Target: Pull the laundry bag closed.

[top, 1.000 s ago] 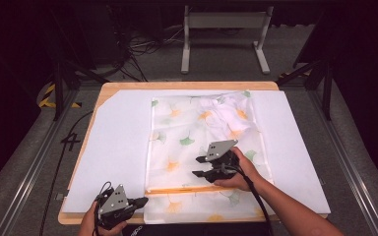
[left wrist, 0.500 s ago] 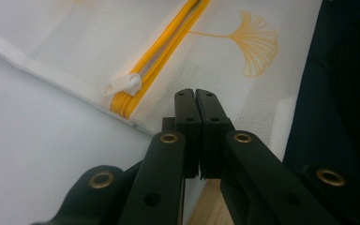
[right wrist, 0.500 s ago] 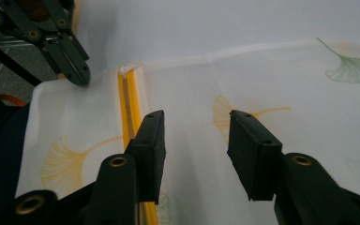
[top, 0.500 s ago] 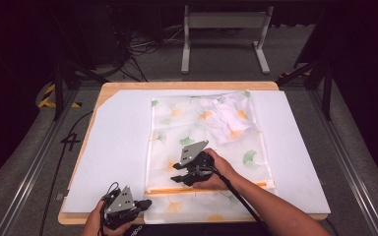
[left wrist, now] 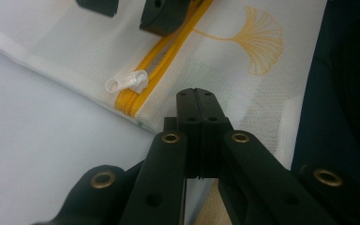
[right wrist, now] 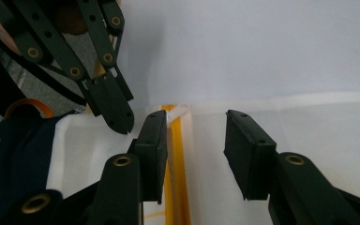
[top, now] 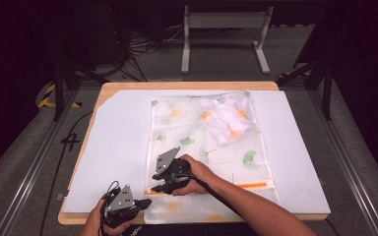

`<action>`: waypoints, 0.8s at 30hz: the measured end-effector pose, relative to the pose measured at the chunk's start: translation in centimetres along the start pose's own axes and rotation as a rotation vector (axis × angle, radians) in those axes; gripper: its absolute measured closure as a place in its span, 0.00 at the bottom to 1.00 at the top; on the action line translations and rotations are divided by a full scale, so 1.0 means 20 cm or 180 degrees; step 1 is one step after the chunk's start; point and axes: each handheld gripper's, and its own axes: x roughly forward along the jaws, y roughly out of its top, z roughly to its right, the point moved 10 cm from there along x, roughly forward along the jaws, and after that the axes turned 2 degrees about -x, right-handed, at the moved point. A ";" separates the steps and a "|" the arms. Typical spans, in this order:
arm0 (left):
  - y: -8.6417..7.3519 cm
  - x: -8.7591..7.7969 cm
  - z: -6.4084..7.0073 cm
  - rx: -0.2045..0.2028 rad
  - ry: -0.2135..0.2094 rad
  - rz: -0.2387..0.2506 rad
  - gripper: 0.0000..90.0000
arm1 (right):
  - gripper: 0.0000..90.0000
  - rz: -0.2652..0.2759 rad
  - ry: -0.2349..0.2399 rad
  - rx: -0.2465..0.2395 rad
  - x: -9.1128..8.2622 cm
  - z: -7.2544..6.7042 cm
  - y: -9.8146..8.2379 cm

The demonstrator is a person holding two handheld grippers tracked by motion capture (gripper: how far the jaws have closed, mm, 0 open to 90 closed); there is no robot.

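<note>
Your right gripper [top: 163,183] is sliding left along the mesh bag [top: 206,147] toward its yellow zipper [left wrist: 168,56], jaws wide around the zipper. That bag is lying near the worktop's [top: 113,137] front edge. Your left gripper [left wrist: 198,101] is pinching the bag's corner. Zipping isn't done: the white pull [left wrist: 126,82] is lying ungrasped.

Floor marking [top: 72,141]: a dark "4" is showing on the grey floor, left of the table.
Other text: none readable.
</note>
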 end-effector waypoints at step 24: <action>0.00 0.00 0.00 0.0002 -0.0031 0.0008 1.00 | 0.79 -0.0105 0.0278 0.0243 0.19 0.00 0.04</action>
